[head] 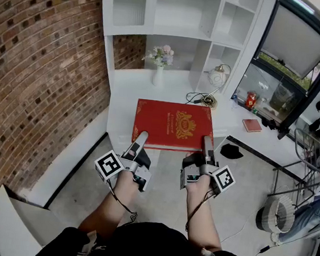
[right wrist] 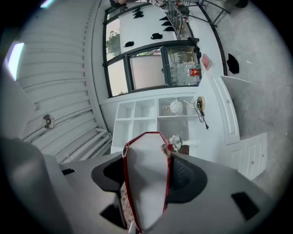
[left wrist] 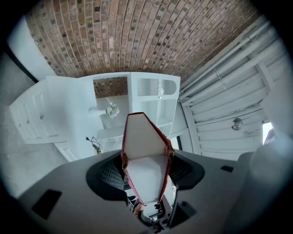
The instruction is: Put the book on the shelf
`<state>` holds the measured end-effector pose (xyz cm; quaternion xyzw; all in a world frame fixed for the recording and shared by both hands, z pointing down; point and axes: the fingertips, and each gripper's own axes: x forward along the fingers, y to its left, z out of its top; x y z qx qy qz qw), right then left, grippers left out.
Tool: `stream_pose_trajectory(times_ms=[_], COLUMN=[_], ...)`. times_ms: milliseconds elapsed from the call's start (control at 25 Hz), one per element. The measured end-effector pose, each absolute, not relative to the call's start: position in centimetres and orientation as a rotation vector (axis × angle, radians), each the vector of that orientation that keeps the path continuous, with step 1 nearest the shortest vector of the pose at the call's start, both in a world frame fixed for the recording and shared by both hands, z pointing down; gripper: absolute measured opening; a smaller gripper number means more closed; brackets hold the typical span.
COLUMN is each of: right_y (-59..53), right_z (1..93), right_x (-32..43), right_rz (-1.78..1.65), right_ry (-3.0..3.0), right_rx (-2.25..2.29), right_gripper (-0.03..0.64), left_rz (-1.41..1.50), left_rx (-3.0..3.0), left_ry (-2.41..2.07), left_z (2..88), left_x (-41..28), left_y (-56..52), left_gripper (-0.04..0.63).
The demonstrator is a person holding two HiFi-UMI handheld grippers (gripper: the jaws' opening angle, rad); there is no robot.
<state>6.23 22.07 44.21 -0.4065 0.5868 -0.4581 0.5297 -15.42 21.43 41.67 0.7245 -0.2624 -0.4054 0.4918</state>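
Book (head: 173, 125), centre of the head view: deep red cover with a gold crest. Its page edges are off-white in both gripper views, framed by a thin red border. Shelf unit (head: 177, 18), top centre: plain white, as is the desk top (head: 124, 92). Brick wall (head: 35, 72), left side: red-brown bricks, a few darker, with pale mortar lines. Vase (head: 158, 76): white. Flowers (head: 162, 55): pale pink and white. Left gripper (head: 141, 135) and right gripper (head: 207, 140): grey, each with a cube of black-and-white square markers. Floor (head: 74, 184): mottled grey.

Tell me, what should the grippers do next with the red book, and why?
Probably lift the red book forward toward the shelf: the left gripper and right gripper both clamp its near edge, and it isn't on the shelf yet.
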Motion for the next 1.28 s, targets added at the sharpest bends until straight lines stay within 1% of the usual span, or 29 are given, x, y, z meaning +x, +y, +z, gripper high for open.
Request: stream_pose_trajectory(times_ms=[280, 520, 680, 1000, 1280], right_y=[22.1, 22.2, 22.2, 21.9, 21.2], right_z=[44.2, 44.2, 44.3, 44.5, 45.2], right_x=[6.2, 5.8, 5.0, 2.4, 2.4], right_rz=[-1.084, -1.058, -1.042, -1.001, -0.974], right_ry=[1.409, 1.394, 1.400, 1.394, 1.379], right_rx=[-0.986, -1.012, -1.022, -1.046, -1.060], right_gripper=[0.255, 0.259, 0.259, 0.259, 0.259], left_rz=[-0.916, -0.960, -0.905, -0.935, -0.923], left_rx=[1.766, 1.751, 1.735, 1.764, 1.770], left_ry=[-0.697, -0.611, -0.653, -0.567, -0.510], left_z=[44.6, 43.5, 45.0, 44.6, 45.0], left_x=[-16.4, -16.3, -17.4, -19.7, -19.4], left_y=[20.7, 20.5, 20.3, 19.2, 18.2], left_gripper=[0.264, 0.264, 0.264, 0.264, 0.264])
